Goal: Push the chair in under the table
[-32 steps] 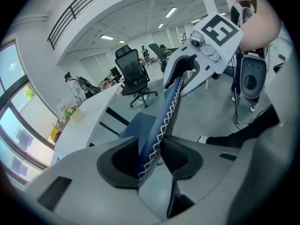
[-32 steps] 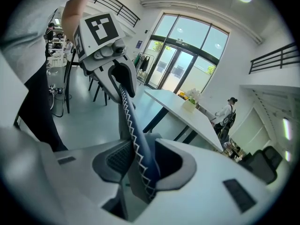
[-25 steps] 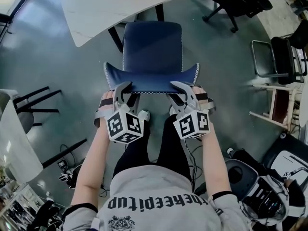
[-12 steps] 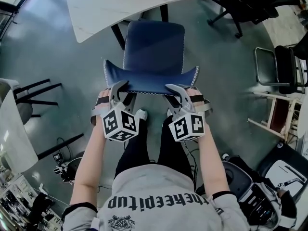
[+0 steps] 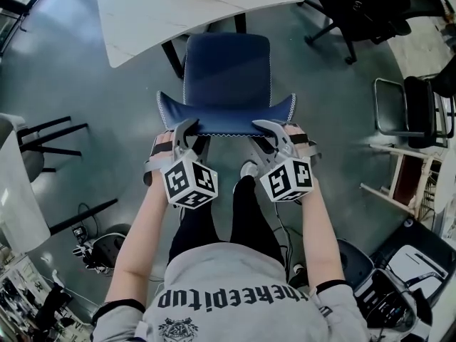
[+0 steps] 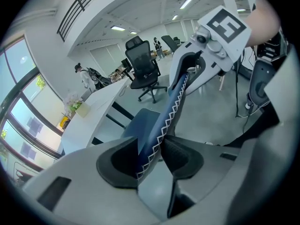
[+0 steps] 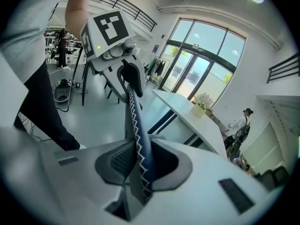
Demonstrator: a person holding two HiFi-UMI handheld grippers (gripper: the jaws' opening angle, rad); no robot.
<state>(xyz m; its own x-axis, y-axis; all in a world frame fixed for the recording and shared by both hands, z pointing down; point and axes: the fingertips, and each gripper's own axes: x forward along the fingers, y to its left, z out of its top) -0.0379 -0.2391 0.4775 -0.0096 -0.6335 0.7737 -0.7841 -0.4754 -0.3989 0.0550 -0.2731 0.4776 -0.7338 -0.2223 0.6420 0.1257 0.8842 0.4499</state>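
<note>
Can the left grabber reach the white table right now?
Probably not. The left gripper is clamped on the blue chair's backrest, and the whole seat lies between it and the table.

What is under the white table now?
Two dark legs show beneath the white table; the blue chair is not yet under it. The tabletop covers whatever lies farther in.

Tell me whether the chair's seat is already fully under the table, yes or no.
No: the head view shows nearly the whole blue seat of the chair lying clear of the white table.
</note>
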